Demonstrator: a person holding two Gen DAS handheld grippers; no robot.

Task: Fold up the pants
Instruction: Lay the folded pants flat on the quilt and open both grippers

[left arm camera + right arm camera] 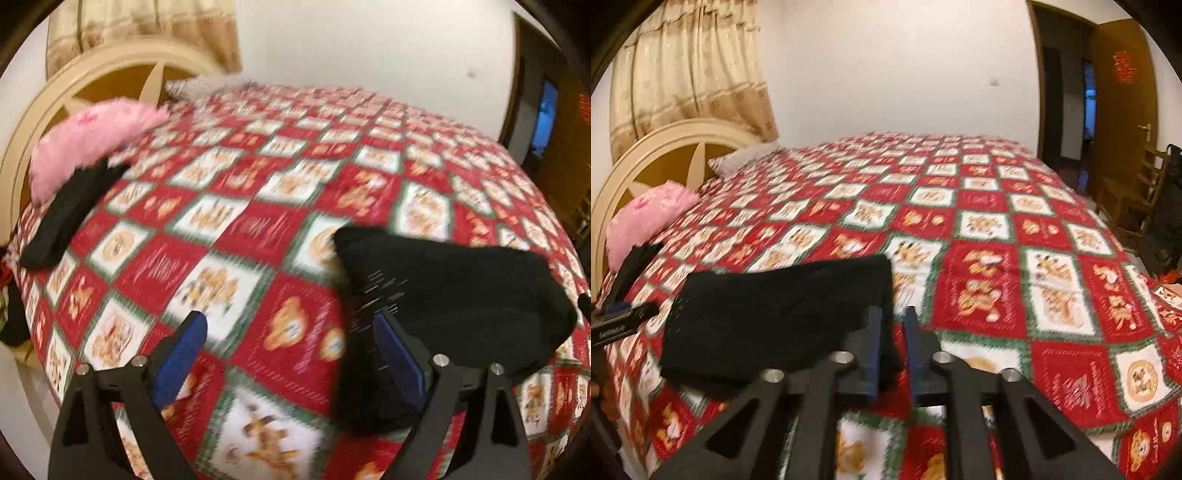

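Bedspread (236,229) below: left fingers (192,332) spread, right fingers (873,332) nearly together, empty.

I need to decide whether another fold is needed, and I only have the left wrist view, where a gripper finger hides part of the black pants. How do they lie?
Observer: In the right wrist view the pants lie flat on the bedcover as one compact folded block, roughly rectangular.
Operator: Where is the right gripper?
Observer: The right gripper sits at the block's near right corner, jaws all but shut.
Operator: Is it pinching cloth?
Observer: Blur hides that. One of its fingers overlaps that corner in the picture.
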